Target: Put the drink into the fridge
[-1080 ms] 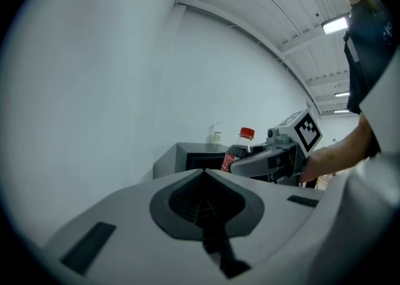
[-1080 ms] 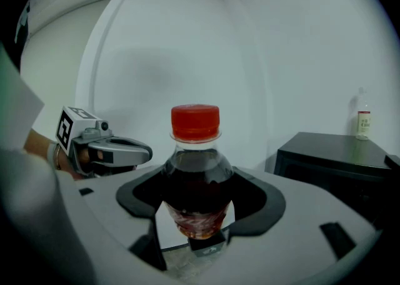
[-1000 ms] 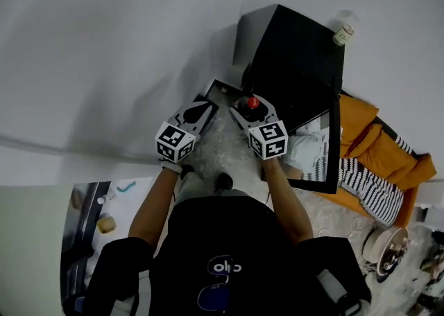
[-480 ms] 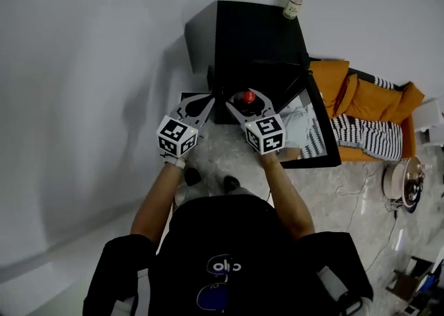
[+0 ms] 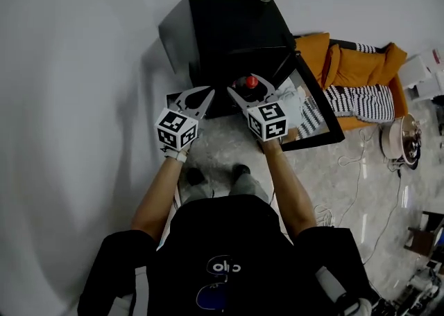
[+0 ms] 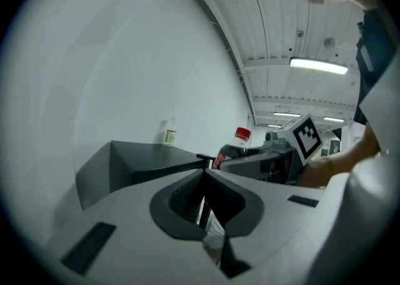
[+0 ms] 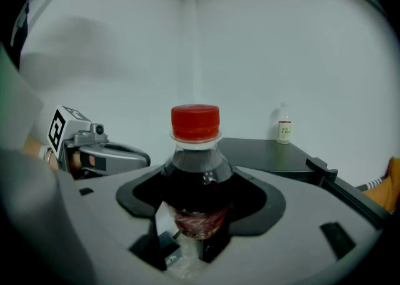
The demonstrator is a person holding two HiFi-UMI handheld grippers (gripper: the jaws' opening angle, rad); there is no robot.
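My right gripper (image 5: 243, 91) is clamped on the cola bottle (image 7: 195, 184), upright just before the black fridge (image 5: 229, 30), and my left gripper (image 5: 199, 97) is pinched together on nothing. Pushed in too high, the bottle might knock the fridge's top edge. The fridge's inside is hidden from above, so I can't see a shelf.

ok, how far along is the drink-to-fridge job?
Done: the fridge has its door open, and the drink is picked up. In hand: the right claw is shut on the drink and holds it upright in front of the opening, not yet inside. The left claw is shut and empty. Left: set the drink inside, let go, probably close the door.
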